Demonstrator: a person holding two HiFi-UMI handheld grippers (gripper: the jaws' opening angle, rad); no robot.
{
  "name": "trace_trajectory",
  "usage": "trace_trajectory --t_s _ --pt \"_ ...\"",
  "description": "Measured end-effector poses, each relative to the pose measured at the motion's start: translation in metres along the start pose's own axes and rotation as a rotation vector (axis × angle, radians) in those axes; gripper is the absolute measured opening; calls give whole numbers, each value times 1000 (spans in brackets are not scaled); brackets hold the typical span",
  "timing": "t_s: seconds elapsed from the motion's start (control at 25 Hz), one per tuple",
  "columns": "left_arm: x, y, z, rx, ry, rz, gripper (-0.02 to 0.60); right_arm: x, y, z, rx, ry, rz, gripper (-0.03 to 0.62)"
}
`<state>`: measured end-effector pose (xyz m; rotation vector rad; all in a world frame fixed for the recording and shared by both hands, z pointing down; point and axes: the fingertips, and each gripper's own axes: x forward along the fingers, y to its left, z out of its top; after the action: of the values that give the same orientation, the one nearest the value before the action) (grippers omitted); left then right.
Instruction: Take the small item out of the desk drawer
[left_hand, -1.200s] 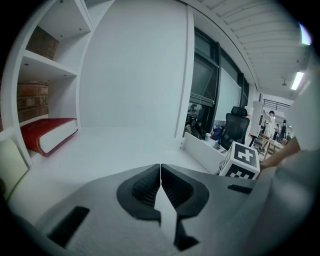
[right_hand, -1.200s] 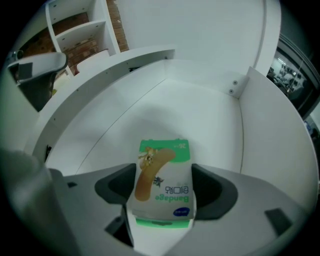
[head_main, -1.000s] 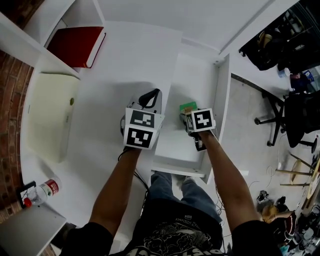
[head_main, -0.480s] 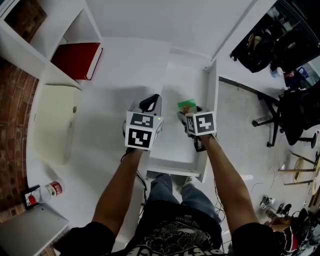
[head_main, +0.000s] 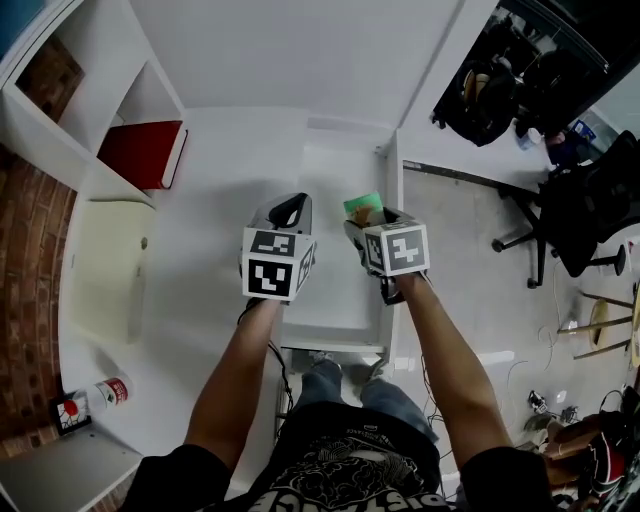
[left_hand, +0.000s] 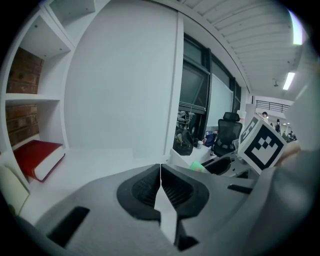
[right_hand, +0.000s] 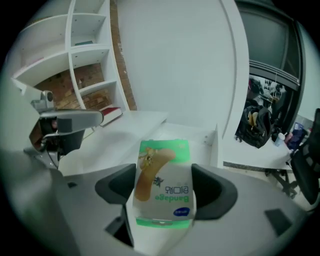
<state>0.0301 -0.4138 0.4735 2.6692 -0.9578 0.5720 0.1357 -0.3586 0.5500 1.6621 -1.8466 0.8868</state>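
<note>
A small green and white bandage box (right_hand: 165, 182) sits between the pads of my right gripper (right_hand: 165, 191), which is shut on its two sides. In the head view the box (head_main: 361, 207) hangs above the open white desk drawer (head_main: 392, 190), which shows nothing else inside. To the left of the drawer, my left gripper (head_main: 289, 211) is over the desk top. Its jaws are shut, pads touching, with nothing between them (left_hand: 160, 187). The left gripper view catches a corner of the green box (left_hand: 198, 166) beside the right gripper's marker cube (left_hand: 263, 145).
A red book (head_main: 142, 154) lies in the white shelf unit at the far left. A cream flat object (head_main: 105, 268) lies on the desk, a bottle (head_main: 106, 391) near its front corner. A black office chair (head_main: 583, 215) and a dark bag (head_main: 488, 92) stand right of the drawer.
Both grippers have kept their positions relative to the drawer, and the box stays held. The head view has shifted, and the drawer and shelf now sit more to the left.
</note>
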Motion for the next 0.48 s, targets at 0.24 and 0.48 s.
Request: trace_trajectory --t_s 0.24,0.48 --pt "3 -30 24 42 -26 -34 9 -38 -21 17 28 -94 -19 348" --pt "6 -70 41 68 -42 -79 8 -82 -50 24 37 -160 -82 348"
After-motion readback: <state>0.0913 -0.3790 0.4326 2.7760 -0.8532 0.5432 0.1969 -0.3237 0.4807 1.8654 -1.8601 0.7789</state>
